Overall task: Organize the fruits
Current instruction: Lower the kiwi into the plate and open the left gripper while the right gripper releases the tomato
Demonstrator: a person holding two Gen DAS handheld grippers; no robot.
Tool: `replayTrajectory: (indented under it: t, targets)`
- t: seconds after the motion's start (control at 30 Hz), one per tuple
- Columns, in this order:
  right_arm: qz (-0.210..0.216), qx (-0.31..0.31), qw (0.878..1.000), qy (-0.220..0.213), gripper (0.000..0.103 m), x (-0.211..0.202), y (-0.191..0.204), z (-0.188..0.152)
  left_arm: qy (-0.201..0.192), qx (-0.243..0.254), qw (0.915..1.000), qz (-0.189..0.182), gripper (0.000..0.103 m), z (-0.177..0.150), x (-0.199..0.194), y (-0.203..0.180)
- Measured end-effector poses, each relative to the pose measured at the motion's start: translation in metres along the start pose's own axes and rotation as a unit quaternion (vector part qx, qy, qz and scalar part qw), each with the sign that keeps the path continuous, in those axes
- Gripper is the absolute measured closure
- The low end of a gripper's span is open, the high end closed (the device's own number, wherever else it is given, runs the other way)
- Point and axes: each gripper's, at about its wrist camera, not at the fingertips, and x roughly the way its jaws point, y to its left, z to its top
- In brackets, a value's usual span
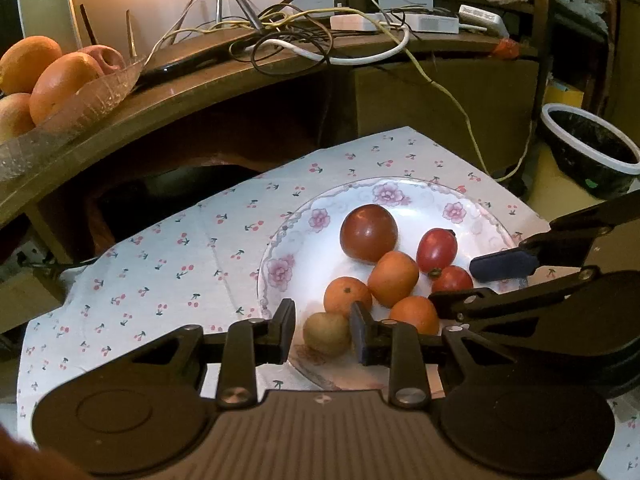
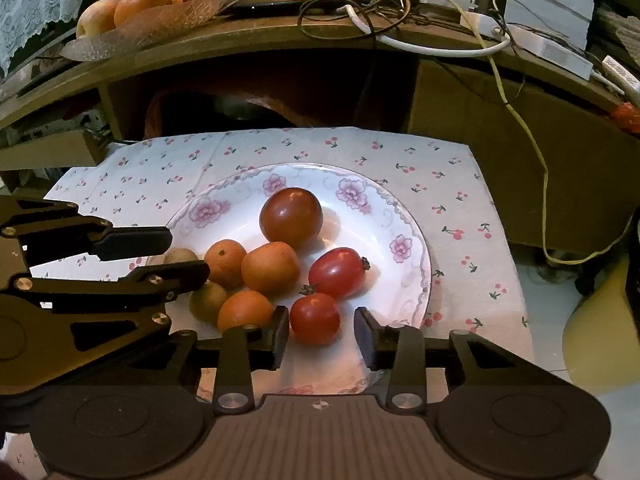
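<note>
- Left gripper (image 1: 322,330) – jaws narrow, straddling a small green-brown fruit (image 1: 327,333) at the plate's (image 1: 416,191) seven o'clock; grip unclear.
- Right gripper (image 2: 321,330) – jaws parted around a small red tomato (image 2: 315,318), right pad clear of it.
- Oranges crowd both fruits.
- Plate on cherry-print cloth (image 1: 160,264) holds tomatoes and oranges.
- Glass bowl (image 2: 152,26) at eleven o'clock on the shelf – oranges, an apple.

Probably a lived-in home, cluttered wooden desk (image 2: 280,46), tangled cables (image 1: 288,36), cherry-print cloth (image 2: 320,148), glass fruit bowl (image 1: 80,100)

Both wrist cameras look steeply down, close (side by side), sharing the plate (image 1: 280,240).
</note>
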Motion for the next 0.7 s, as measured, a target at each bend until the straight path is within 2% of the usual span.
replayTrajectory:
  t: [0.5,0.7]
  targets:
    - [-0.003,0.006,1.0,-0.012,0.059,-0.005,-0.003,0.001,-0.009,0.003,0.9999,0.008,0.067,0.001,-0.012,-0.001]
    - [-0.002,0.008,1.0,-0.022,0.058,-0.01,-0.001,0.001,-0.011,0.002,0.9999,0.013,0.06,-0.003,-0.024,-0.002]
